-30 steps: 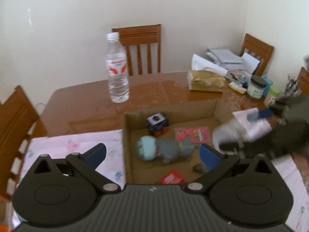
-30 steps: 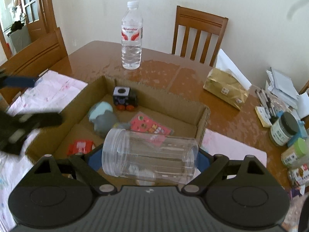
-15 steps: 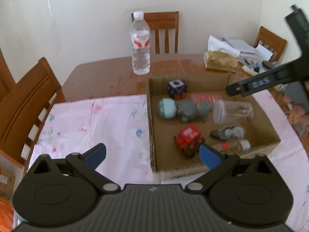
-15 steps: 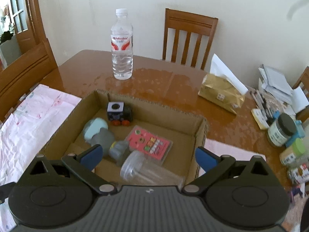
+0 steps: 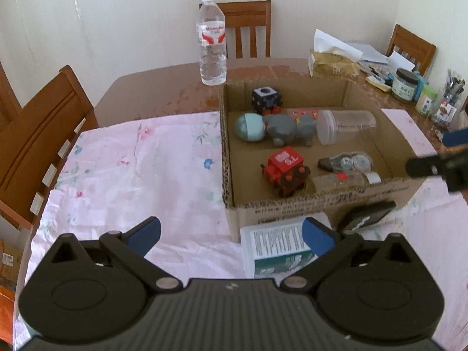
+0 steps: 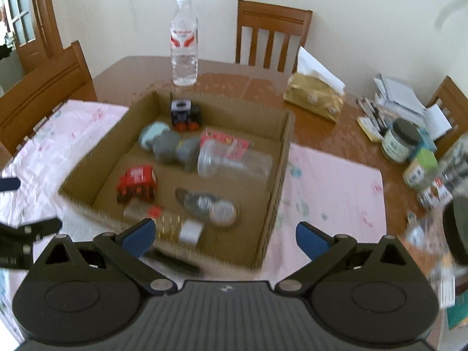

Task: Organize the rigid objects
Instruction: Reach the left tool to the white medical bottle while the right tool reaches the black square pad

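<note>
Soft daylight fills both views, bright and even, with glass panes glowing at a door [image 6: 17,26] far left in the right wrist view. The cardboard box [image 5: 321,207] is sharp in the left wrist view, but smeared by motion blur in the other (its near wall most). Right of the box there, jars [image 6: 421,169] dissolve into streaks. Behind the box the tabletop [image 5: 163,93] shows pale glare. Straight edges bow outward, and corners go black.

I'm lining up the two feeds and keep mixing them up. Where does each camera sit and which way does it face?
Left wrist: on the left hand-held gripper, angled down at the cardboard box from its near-left corner; own open fingers and the right hand-held gripper at right show.
Right wrist: on the right hand-held gripper, angled down over the box's near wall; own open fingers show.
Both share the box, the clear jar and the water bottle.
</note>
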`<state>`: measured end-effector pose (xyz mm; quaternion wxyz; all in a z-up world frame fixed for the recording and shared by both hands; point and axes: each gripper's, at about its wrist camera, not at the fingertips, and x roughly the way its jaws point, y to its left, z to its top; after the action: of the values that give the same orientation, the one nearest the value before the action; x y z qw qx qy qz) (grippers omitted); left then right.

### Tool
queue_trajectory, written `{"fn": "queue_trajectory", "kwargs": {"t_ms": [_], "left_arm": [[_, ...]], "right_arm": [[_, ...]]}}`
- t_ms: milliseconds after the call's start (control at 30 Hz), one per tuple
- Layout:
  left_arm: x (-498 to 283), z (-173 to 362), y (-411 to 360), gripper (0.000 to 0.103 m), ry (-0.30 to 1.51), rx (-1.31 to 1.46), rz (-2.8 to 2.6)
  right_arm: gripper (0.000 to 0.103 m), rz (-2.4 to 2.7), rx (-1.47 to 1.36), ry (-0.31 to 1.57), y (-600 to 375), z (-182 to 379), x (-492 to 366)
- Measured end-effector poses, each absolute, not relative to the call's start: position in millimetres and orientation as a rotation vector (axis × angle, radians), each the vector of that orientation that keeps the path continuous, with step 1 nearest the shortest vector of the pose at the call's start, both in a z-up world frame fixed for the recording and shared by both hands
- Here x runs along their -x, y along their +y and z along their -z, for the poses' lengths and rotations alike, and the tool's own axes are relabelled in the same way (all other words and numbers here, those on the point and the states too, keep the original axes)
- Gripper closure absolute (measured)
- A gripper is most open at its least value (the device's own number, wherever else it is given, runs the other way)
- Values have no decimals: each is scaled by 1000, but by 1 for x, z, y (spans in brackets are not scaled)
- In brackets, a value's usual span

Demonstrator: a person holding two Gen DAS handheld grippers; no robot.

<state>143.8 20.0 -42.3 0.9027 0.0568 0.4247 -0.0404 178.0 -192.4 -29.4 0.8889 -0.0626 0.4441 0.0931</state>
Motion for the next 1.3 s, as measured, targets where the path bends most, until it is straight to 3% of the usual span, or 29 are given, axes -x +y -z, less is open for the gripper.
{"fn": "queue_trajectory", "kwargs": {"t_ms": [600,1300], "left_arm": [[-130,58,38,1,937,-106,145],[-135,61,47,1,935,-93,230]], "right_arm": [[0,-8,50,906,-183,88,-173],[0,-128,89,1050,-127,131,-150]]}}
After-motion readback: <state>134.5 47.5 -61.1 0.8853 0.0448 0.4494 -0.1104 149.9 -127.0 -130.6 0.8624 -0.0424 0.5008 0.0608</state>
